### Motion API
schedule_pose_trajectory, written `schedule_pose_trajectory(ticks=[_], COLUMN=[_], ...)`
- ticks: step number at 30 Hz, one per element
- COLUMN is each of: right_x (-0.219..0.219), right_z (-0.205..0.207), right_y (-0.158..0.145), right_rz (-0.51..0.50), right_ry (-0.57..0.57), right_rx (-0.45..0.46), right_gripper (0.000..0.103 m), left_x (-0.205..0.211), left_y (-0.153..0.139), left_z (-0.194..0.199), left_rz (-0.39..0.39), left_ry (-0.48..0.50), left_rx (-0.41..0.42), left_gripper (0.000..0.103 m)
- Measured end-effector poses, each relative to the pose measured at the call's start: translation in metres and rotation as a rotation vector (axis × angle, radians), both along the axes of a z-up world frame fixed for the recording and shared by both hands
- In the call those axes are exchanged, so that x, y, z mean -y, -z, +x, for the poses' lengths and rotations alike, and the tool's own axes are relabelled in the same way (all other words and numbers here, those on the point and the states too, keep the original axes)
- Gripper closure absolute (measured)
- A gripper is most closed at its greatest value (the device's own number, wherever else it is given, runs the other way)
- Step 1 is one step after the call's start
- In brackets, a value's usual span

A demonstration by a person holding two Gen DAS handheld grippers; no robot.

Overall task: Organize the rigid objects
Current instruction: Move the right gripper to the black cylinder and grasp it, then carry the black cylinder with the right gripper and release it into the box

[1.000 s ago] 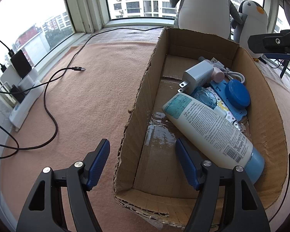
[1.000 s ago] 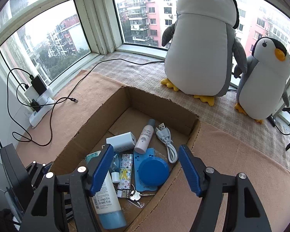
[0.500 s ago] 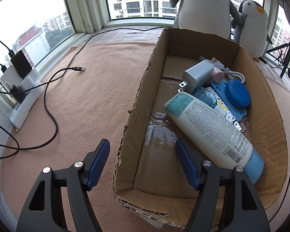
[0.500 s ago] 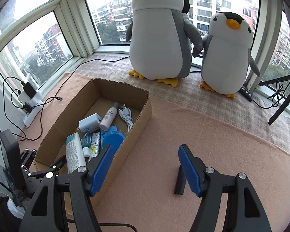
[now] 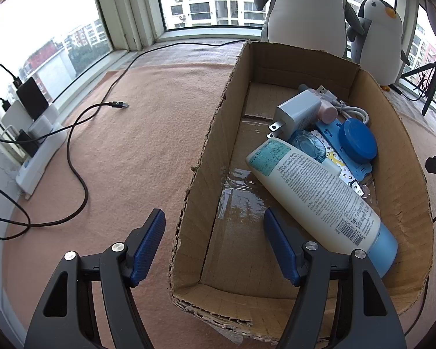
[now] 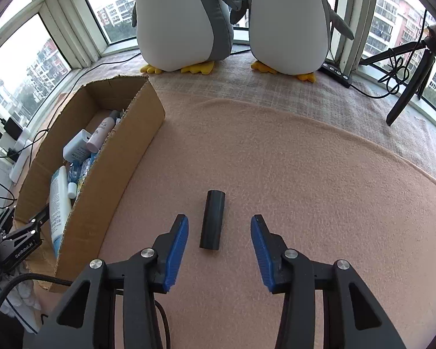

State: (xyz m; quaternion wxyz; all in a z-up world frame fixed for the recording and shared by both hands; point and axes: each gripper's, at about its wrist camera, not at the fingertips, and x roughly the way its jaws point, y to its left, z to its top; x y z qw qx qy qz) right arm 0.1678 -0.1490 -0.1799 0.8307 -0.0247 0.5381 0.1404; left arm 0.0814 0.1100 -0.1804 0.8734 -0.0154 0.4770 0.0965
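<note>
A black cylinder (image 6: pixel 212 220) lies on the peach blanket, between and just ahead of the fingers of my right gripper (image 6: pixel 219 240), which is open and empty. A cardboard box (image 5: pixel 206 157) holds a white lotion bottle (image 5: pixel 319 195), a white charger (image 5: pixel 295 113), a blue round lid (image 5: pixel 359 139), a small pink-capped bottle and a white cable. The box also shows at the left in the right wrist view (image 6: pixel 113 157). My left gripper (image 5: pixel 213 235) is open and straddles the box's near left wall.
Two plush penguins (image 6: pixel 183 17) stand at the window behind the box. A black USB cable (image 5: pixel 78 145) and a power strip (image 5: pixel 37 157) lie left of the box. A black tripod (image 6: pixel 407 87) stands at the far right.
My right gripper has swung right, away from the box, and lowered over the black cylinder. The left gripper has stayed at the box wall.
</note>
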Motion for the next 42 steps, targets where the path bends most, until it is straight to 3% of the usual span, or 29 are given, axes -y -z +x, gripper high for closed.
schedule_pose_trajectory(ticks=[16, 21, 28, 35, 42], right_x=[-0.020, -0.022, -0.019, -0.021, -0.049], right_z=[0.015, 0.015, 0.011, 0.000, -0.013], right_y=[0.024, 0.024, 0.022, 0.000, -0.035], right_rz=[-0.084, -0.111, -0.101, -0.042, 0.019], right_ry=[-0.024, -0.034, -0.029, -0.028, -0.097], right_rx=[-0.051, -0.049, -0.044, -0.007, 0.057], right_gripper=[0.077, 0.088, 0.088, 0.088, 0.088], left_x=[0.001, 0.001, 0.001, 0.001, 0.001], left_y=[0.000, 0.000, 0.000, 0.000, 0.000], left_z=[0.000, 0.000, 0.000, 0.000, 0.000], left_rz=[0.001, 0.001, 0.002, 0.001, 0.001], left_ry=[0.000, 0.000, 0.000, 0.000, 0.000], left_rx=[0.000, 0.000, 0.000, 0.000, 0.000], left_gripper=[0.032, 0.032, 0.032, 0.032, 0.032])
